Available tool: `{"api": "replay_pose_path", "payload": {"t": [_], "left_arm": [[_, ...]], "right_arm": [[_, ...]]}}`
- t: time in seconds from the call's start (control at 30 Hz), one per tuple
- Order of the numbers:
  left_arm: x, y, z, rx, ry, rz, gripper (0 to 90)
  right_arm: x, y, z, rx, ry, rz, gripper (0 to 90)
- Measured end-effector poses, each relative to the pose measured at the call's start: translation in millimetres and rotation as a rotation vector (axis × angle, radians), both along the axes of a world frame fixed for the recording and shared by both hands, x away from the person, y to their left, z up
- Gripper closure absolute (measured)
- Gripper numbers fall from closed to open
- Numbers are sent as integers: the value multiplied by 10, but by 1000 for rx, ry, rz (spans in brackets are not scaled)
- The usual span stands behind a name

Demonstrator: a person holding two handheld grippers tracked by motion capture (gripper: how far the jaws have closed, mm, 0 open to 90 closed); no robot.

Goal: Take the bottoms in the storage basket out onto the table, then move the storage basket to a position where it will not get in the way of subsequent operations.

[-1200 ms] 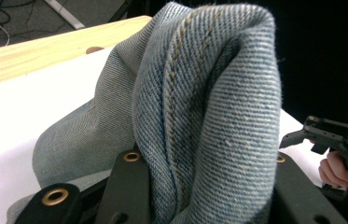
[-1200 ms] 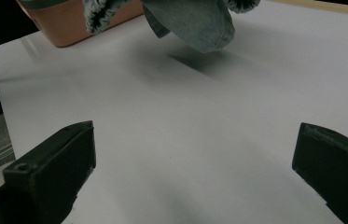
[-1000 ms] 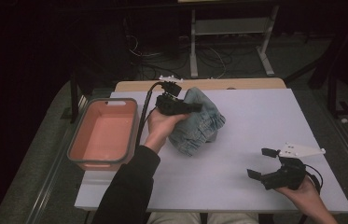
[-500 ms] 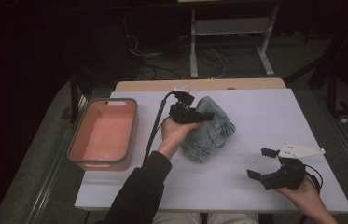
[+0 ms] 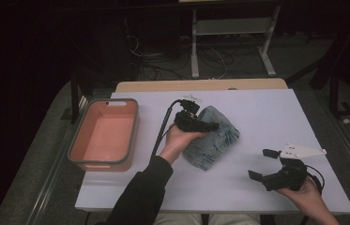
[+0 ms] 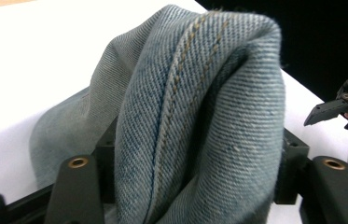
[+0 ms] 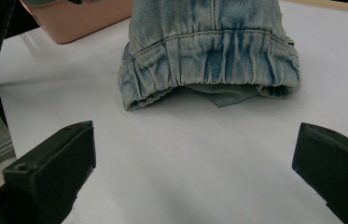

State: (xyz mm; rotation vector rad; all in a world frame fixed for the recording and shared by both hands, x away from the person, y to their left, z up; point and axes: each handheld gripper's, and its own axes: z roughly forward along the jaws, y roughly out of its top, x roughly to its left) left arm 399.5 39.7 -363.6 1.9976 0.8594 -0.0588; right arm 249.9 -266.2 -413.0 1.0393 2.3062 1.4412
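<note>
The left claw (image 5: 210, 125) lies over the folded denim garment (image 5: 215, 145) in the middle of the white worktop (image 5: 266, 112). Its jaws have just been opening, and in the left gripper view a thick fold of denim (image 6: 199, 121) stands between them; whether the pads press on it cannot be told. Well off to that claw's left, the salmon-pink tub (image 5: 81, 152) with a grey rim sits with nothing in it. The right claw (image 5: 262, 164) rests low on the worktop, jaws spread wide on nothing, with the garment's hem (image 7: 209, 46) ahead of it and apart.
</note>
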Motion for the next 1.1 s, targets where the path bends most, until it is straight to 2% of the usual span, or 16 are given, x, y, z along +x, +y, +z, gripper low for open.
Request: {"api": "replay_pose_path", "payload": {"t": [0.23, 0.4, 0.53, 0.7, 0.9, 1.0, 1.1], "left_arm": [[12, 104, 56, -21, 21, 9, 302], [19, 235, 107, -13, 28, 29, 277], [1, 343, 158, -26, 16, 43, 260], [-49, 471, 221, -36, -18, 61, 235], [-135, 591, 188, -48, -46, 65, 202], [-188, 637, 155, -56, -47, 62, 188], [-233, 687, 125, -65, -38, 61, 176]], "right_arm": [[5, -2, 1, 2, 10, -4, 0], [7, -11, 8, 3, 6, -8, 0], [10, -13, 9, 3, 12, -12, 0], [11, -6, 5, 0, 21, -14, 0], [30, -5, 36, -4, 25, -28, 0], [73, 12, 71, -16, 40, -41, 0], [130, 48, 110, -37, 56, -28, 0]]}}
